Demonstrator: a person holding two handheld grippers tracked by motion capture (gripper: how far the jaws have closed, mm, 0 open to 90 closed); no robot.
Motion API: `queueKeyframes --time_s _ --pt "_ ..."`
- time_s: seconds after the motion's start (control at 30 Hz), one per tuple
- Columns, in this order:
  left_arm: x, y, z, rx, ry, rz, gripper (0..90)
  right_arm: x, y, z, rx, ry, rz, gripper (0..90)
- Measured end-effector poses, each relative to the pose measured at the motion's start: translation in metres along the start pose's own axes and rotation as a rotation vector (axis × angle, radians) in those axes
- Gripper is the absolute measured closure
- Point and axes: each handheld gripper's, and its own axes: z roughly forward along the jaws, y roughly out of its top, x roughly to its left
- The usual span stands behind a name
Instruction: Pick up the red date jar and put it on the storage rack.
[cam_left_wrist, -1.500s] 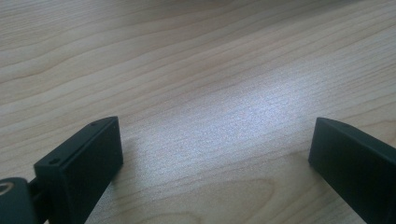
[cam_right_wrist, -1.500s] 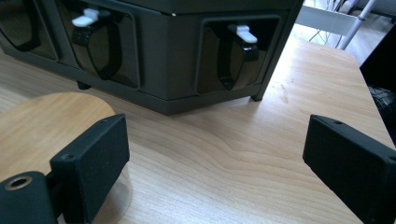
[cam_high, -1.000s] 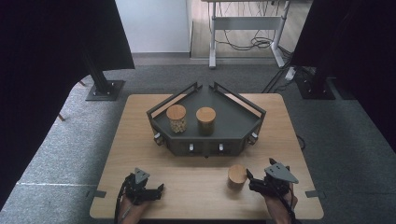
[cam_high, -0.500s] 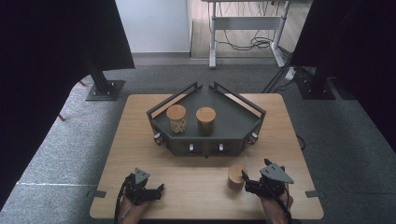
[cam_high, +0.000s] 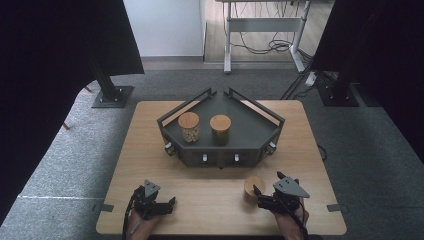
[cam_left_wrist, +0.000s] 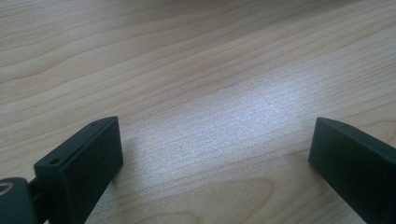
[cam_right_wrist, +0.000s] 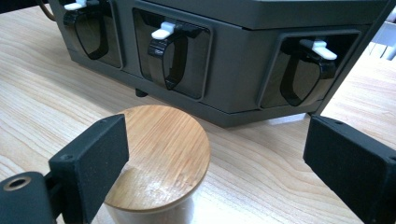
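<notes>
A small jar with a round wooden lid (cam_high: 253, 186) stands on the table in front of the dark tray. My right gripper (cam_high: 258, 197) is just to its right, jaws pointing at it. In the right gripper view the lid (cam_right_wrist: 161, 154) lies low between the wide jaws of the right gripper (cam_right_wrist: 217, 137), close to the left jaw, and neither pad presses on it. At the table's front left, my left gripper (cam_high: 171, 202) rests open. In its own view the left gripper (cam_left_wrist: 215, 135) has bare wood between the jaws.
A dark five-sided tray (cam_high: 250, 125) with rails stands mid-table and holds two wooden-lidded jars (cam_high: 189, 125) (cam_high: 220, 127). Its front wall (cam_right_wrist: 233, 60) carries black handles with white latches (cam_right_wrist: 161, 30). The wooden table (cam_high: 210, 200) ends just behind both hands.
</notes>
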Motion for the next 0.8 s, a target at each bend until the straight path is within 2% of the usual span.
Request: queueKeyframes --time_s 0.8 --pt "0.0001 0.0 0.0 0.0 0.0 0.0 2.6 0.0097 -0.0008 0.0063 -0.003 0.058 -0.025 6.1"
